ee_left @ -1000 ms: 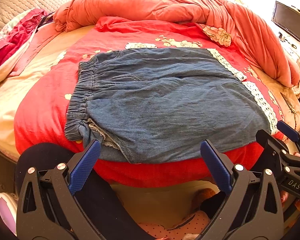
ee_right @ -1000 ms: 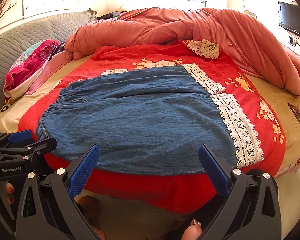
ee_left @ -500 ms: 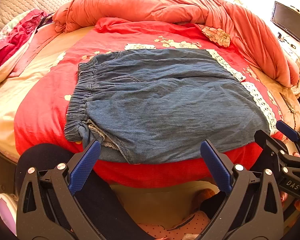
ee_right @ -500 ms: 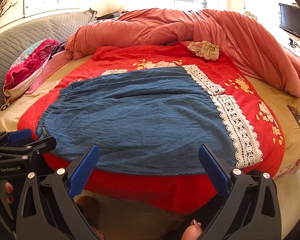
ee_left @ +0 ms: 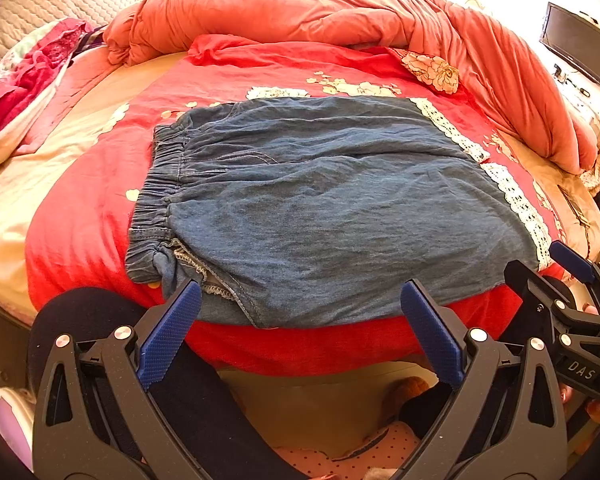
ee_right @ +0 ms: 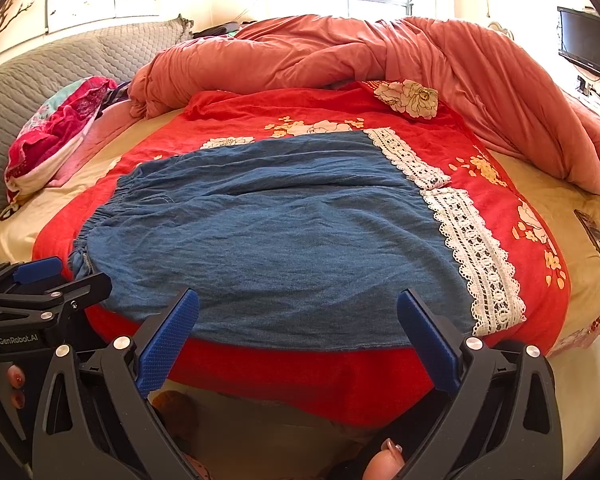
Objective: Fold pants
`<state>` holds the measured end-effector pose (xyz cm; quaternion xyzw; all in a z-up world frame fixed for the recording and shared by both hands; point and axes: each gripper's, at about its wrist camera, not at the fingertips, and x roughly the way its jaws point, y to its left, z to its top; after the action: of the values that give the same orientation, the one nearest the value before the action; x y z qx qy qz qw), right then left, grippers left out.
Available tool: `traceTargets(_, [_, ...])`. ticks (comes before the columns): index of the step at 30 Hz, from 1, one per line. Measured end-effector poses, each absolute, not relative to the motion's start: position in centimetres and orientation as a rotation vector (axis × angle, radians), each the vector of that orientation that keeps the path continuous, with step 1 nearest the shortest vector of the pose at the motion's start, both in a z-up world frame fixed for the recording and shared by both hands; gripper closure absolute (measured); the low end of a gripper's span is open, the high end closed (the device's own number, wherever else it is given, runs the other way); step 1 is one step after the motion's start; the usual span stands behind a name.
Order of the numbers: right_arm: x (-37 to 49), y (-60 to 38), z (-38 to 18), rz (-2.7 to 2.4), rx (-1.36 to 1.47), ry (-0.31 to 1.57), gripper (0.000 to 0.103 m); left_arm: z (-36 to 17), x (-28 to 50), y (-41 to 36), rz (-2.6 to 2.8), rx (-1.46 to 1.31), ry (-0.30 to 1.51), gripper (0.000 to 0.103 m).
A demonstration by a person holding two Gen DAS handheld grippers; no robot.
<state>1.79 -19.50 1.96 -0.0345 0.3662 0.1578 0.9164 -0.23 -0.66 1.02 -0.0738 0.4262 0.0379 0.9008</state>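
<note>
With both grippers, left (ee_left: 300,332) and right (ee_right: 298,332), held spread and empty, the pants (ee_left: 332,208) lie unfolded, so their near edge must be grasped first.

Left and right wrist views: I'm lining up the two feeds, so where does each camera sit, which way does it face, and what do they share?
Left wrist: on the left gripper at the bed's near edge, facing the pants waistband end; jaws open, right gripper at the right edge.
Right wrist: on the right gripper, facing the lace hem end; jaws open, left gripper at left, a fingertip below.
Shared: pants, red blanket, quilt.
</note>
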Motion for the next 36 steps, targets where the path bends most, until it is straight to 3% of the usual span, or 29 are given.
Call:
traceTargets(20, [3.1, -18.4, 1.3, 0.336, -0.073, 0.770, 0.004, 0.5, 1.1, -0.1, 0.063, -0.175, 0.886, 0.009])
traceTargets(36, [9.4, -13.9, 1.2, 0.429, -0.159, 0.801, 0.004, 1.7, 5.6, 8.1, 0.156, -0.262, 0.879, 0.009])
